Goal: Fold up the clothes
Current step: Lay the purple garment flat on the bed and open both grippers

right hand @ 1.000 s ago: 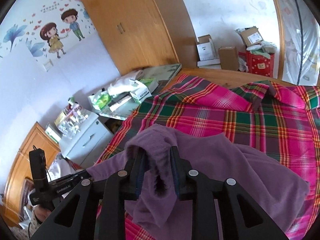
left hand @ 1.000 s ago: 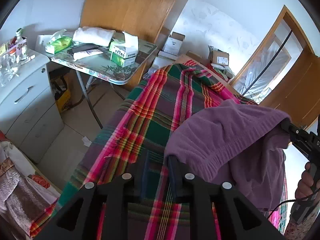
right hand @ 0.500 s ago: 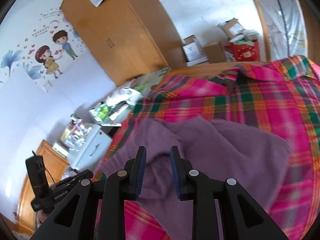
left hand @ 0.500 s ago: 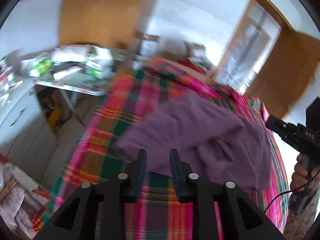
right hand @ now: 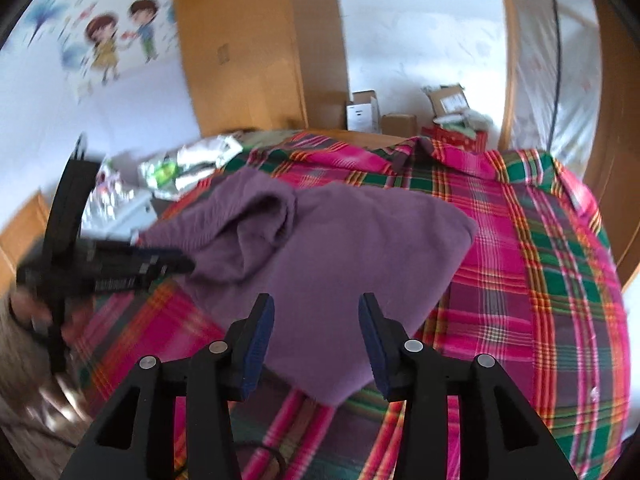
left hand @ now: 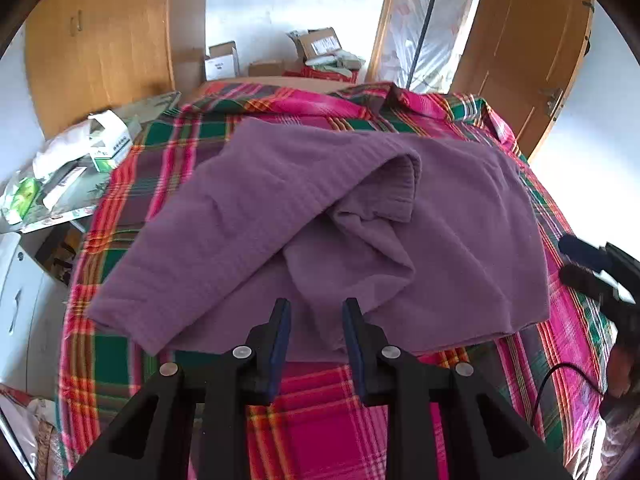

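Lying in a loose heap across a plaid bedspread (left hand: 320, 412), a purple garment (left hand: 248, 208) sits with one ribbed cuff (left hand: 394, 188) flopped back over its middle and a sleeve trailing toward the bed's left edge, while two hand-held grippers hover just short of its near hem. The left gripper (left hand: 316, 316) has its jaws set narrowly apart with nothing between them; the right gripper (right hand: 316, 312) stands wider, also empty, above the cloth's near corner. The layers overlap unevenly, so a pinch taken here may catch only the top ply, or two plies at once, and drag the pile into a worse bunch instead of a clean fold. The sleeve near the bed's side could slide off if the fabric is tugged that way. Much remains unclear: the collar and the second sleeve are buried in the folds, so which way the garment faces cannot be told. The right wrist view is smeared by motion, blurring the other gripper and the person's hand (right hand: 28, 308) at its left edge.
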A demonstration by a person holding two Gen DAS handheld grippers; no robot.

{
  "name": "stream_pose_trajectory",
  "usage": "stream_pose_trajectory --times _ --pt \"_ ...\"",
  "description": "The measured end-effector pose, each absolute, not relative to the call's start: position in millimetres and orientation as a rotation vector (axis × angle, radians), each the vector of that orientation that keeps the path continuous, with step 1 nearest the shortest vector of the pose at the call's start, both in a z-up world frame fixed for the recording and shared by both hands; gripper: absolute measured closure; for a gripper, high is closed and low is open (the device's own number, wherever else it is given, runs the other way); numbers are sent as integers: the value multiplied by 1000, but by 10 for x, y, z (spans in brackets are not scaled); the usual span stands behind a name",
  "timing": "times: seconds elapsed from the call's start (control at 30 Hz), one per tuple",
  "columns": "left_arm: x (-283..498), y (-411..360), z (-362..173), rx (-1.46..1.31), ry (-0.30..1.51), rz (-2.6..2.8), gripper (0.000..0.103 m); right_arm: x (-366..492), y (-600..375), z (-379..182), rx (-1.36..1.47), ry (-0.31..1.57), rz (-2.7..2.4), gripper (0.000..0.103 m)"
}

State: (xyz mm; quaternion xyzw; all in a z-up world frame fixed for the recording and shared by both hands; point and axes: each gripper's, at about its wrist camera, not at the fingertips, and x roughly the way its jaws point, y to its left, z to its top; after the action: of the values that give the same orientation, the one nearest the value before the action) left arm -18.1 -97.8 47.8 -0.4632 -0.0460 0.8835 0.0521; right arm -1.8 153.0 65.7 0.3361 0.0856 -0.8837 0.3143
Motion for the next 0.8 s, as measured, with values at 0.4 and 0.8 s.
stream_pose_trajectory --times 0.4,0.8 --pt "-354 -845 231 -1560 -56 2656 76 154 1261 296 876 502 -2286 57" --pt "-205 -749 344 -1438 -5 2629 70 160 1177 183 859 590 -2336 57"
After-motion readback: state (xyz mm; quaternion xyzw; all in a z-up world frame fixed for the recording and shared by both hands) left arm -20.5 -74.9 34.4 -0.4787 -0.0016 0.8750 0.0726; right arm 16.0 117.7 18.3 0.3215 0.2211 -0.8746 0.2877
